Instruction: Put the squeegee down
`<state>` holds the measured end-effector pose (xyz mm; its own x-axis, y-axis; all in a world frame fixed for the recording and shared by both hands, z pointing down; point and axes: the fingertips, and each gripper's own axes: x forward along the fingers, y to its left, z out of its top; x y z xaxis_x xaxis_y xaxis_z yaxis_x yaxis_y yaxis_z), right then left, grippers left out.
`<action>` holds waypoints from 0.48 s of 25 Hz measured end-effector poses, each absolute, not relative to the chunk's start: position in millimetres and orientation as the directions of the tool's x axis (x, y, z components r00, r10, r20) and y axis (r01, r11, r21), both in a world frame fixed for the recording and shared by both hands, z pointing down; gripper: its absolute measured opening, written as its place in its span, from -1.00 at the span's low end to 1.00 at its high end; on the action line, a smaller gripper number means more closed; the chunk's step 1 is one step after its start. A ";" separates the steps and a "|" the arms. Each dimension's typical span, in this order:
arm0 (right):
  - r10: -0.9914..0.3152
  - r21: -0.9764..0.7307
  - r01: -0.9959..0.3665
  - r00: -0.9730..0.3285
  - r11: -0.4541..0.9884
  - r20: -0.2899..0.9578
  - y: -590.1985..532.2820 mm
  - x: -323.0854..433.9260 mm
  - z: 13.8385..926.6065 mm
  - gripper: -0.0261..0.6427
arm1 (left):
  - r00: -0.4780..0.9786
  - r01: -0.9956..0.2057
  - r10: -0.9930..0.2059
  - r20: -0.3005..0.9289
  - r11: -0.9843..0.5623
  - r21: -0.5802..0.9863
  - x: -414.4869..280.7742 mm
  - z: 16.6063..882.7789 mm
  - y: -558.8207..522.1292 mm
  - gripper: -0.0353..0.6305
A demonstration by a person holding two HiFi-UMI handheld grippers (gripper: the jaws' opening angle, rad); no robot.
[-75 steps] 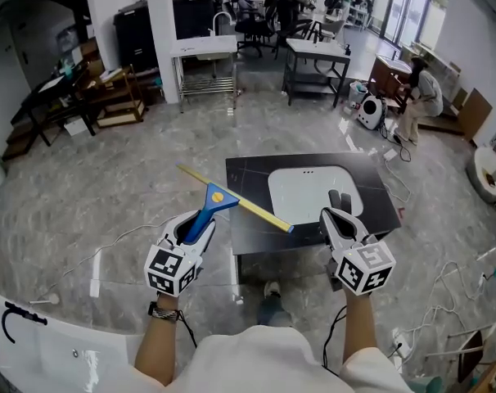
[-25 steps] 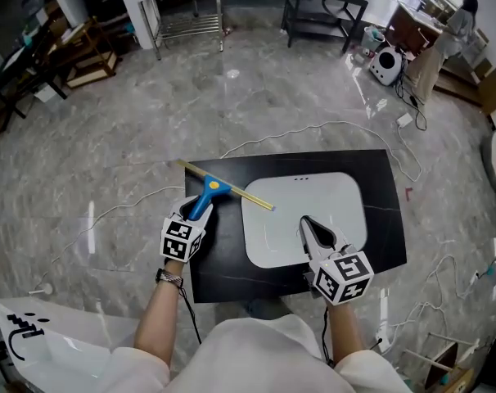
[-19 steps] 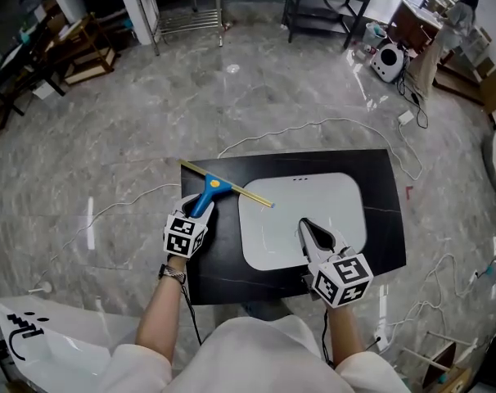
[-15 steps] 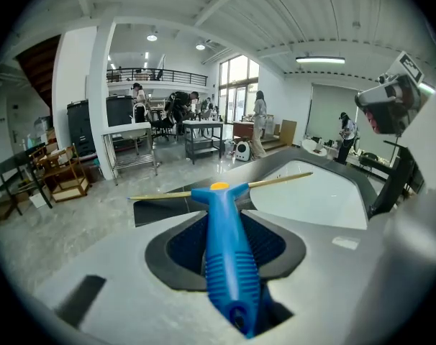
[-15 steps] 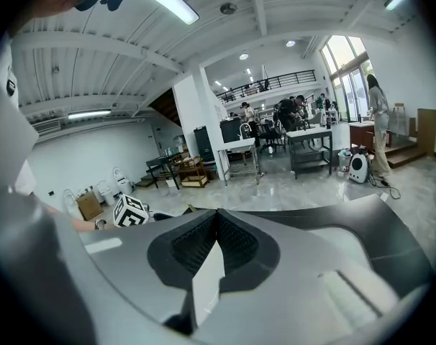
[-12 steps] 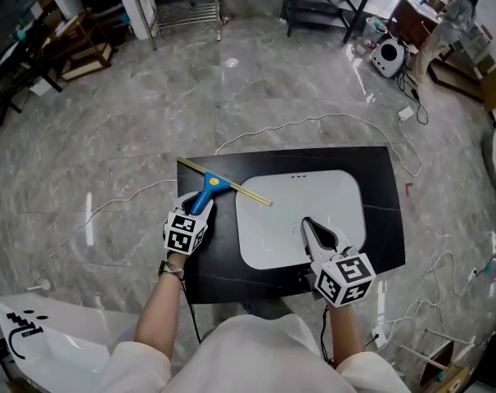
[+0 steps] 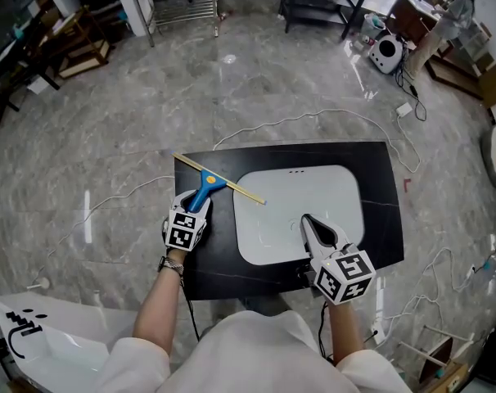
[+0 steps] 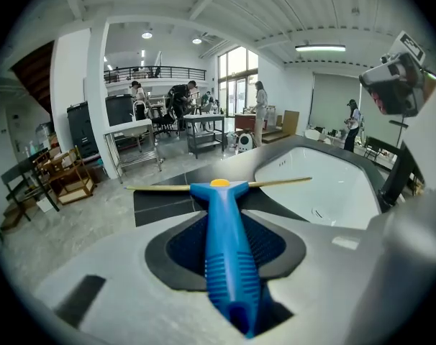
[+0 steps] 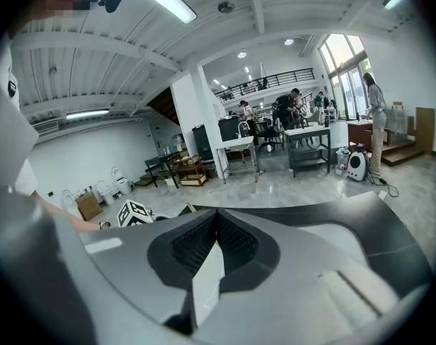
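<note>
The squeegee [image 7: 209, 183] has a blue handle and a long yellow blade. It hangs over the left rear part of the black table [image 7: 379, 187], and the blade [image 8: 275, 183] reaches to the rim of the white sink basin [image 7: 313, 195]. My left gripper [image 7: 195, 210] is shut on the blue handle [image 8: 225, 250], which runs straight out between its jaws. Whether the blade touches the table I cannot tell. My right gripper [image 7: 307, 223] hovers over the basin's near edge, and its jaws [image 9: 216, 225] are shut with nothing in them.
A white cable [image 7: 313, 121] loops over the grey stone floor behind the table. A white board [image 7: 35, 342] lies at the lower left. Metal racks [image 7: 174, 2] and a small white machine [image 7: 387, 51] stand at the back. People stand far off in the hall.
My left gripper has sunk toward the table's left side with the squeegee still in it. The right gripper has stayed over the basin's near edge.
</note>
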<state>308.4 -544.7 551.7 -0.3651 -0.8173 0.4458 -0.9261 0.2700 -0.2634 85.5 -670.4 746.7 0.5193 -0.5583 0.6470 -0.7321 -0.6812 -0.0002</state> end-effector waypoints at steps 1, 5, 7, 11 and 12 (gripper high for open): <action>-0.817 -0.263 -0.926 -0.366 0.272 0.446 -544.2 307.4 551.5 -0.90 | 0.516 -0.735 -0.559 0.649 -0.678 0.001 85.1 747.6 -670.1 -0.47; -0.818 -0.261 -0.926 -0.366 0.273 0.444 -542.6 305.3 549.9 -0.90 | 0.495 -0.741 -0.549 0.673 -0.671 -0.001 82.7 755.0 -667.1 -0.46; -0.817 -0.264 -0.926 -0.366 0.271 0.445 -540.9 305.2 550.4 -0.90 | 0.491 -0.741 -0.545 0.680 -0.671 -0.004 81.6 758.0 -664.2 -0.44; -0.812 -0.267 -0.924 -0.371 0.274 0.451 -537.6 302.8 552.9 -0.90 | 0.506 -0.753 -0.545 0.669 -0.657 0.035 79.2 756.5 -661.9 -0.42; -0.810 -0.268 -0.923 -0.372 0.275 0.452 -536.9 302.0 553.5 -0.90 | 0.510 -0.757 -0.546 0.665 -0.652 0.046 78.4 755.4 -661.3 -0.41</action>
